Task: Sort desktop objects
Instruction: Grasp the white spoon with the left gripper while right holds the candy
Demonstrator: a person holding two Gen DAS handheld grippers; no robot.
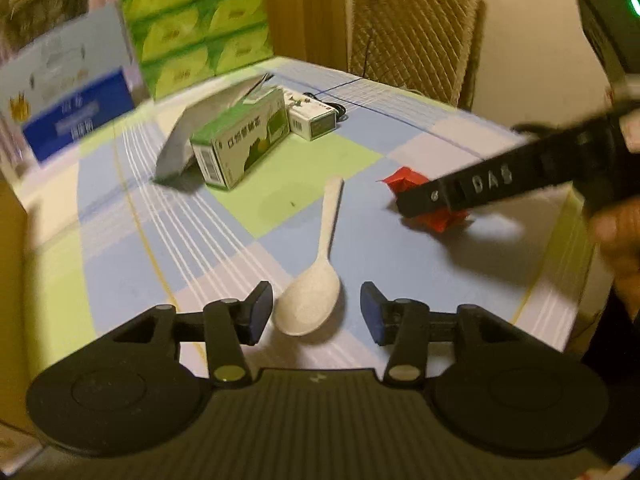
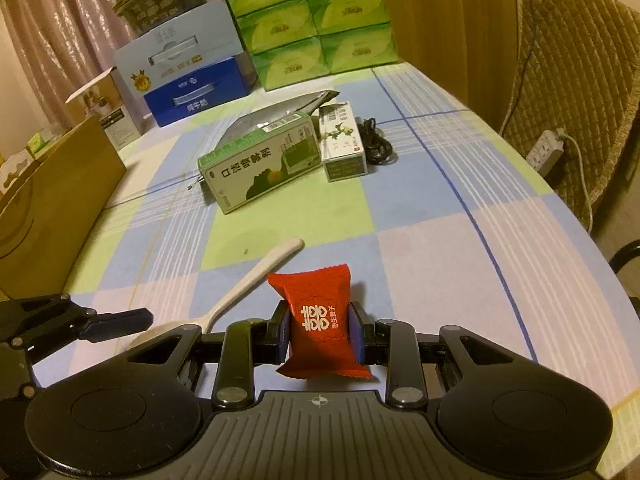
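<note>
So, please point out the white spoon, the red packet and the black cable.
white spoon [image 1: 310, 308], left wrist view, on its bowl.
red packet [image 2: 320, 320], right wrist view, on its printed front.
black cable [image 2: 374, 146], right wrist view, on the coil.

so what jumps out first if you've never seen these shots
The red candy packet, pinched upright in the right claw just above the checked tablecloth. Next, the white spoon lying flat, its bowl between the left claw's open fingers. Behind them, a stack of green tissue packs at the table's far edge.
</note>
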